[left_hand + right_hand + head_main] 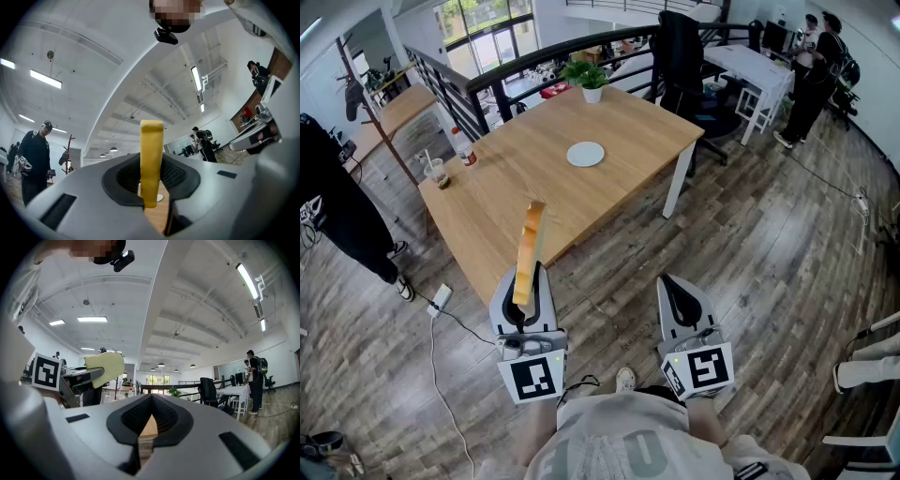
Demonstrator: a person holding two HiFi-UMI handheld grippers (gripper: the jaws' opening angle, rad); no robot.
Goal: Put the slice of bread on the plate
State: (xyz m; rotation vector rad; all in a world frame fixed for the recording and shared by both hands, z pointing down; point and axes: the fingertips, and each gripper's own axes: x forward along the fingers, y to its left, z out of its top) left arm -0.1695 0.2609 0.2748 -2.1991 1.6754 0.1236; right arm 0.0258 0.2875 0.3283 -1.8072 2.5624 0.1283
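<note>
Landmark: the white plate, bare, near the middle of the wooden desk.

Far left of the plate, off the desk: a person in dark clothes stands on the floor. No part in the job.

Left of the plate, by the desk's edge: a cup with a straw and a bottle. Both are well apart from the plate and likely no hindrance.

Left of the plate and nearer the wearer: the left tongs, clenched on the slice of bread. The slice stands on edge. Its lower part is pinched between the pads and the rest sticks out past the tips. The left gripper view confirms the pads press both flat faces. That is probably the surest hold on something so thin and soft. The bread is in the air, well short of the plate. This reads as the carry, with the set-down not yet begun. The slice would probably need tipping flat over the plate.

Behind the plate, at the desk's far edge: a potted plant, clear of the route.

Right of the plate and nearer the wearer: the right tongs, closed on nothing, over the floor beside the desk. They appear parked, since one tool is enough for a single slice.
</note>
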